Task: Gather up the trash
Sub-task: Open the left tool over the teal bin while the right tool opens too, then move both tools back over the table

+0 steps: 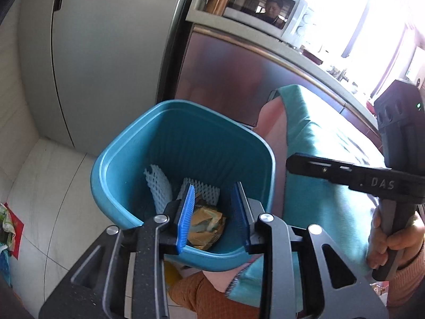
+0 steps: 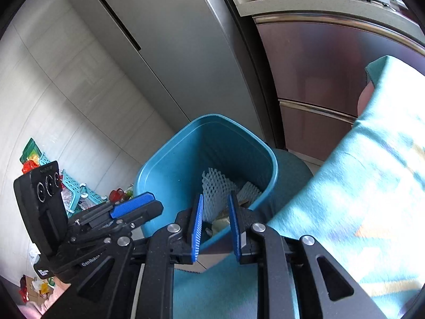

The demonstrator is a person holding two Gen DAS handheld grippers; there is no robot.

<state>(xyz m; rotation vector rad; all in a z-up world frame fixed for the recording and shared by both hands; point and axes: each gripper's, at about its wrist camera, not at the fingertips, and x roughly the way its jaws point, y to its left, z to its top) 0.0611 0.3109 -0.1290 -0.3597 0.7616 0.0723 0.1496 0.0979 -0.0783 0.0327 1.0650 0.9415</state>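
With jaws apart and empty, the left gripper (image 1: 213,216) hovers over the teal bin (image 1: 117,175), its crumpled wrapper (image 1: 208,227) already lying at six o'clock beneath foam netting (image 1: 159,186).

We count: one blue bin (image 1: 119,164); inside, two white foam nets (image 1: 159,186), one crumpled wrapper (image 1: 208,226) at 6 o'clock. One fridge (image 1: 106,53), one microwave (image 1: 265,8), two grippers (image 1: 213,219).
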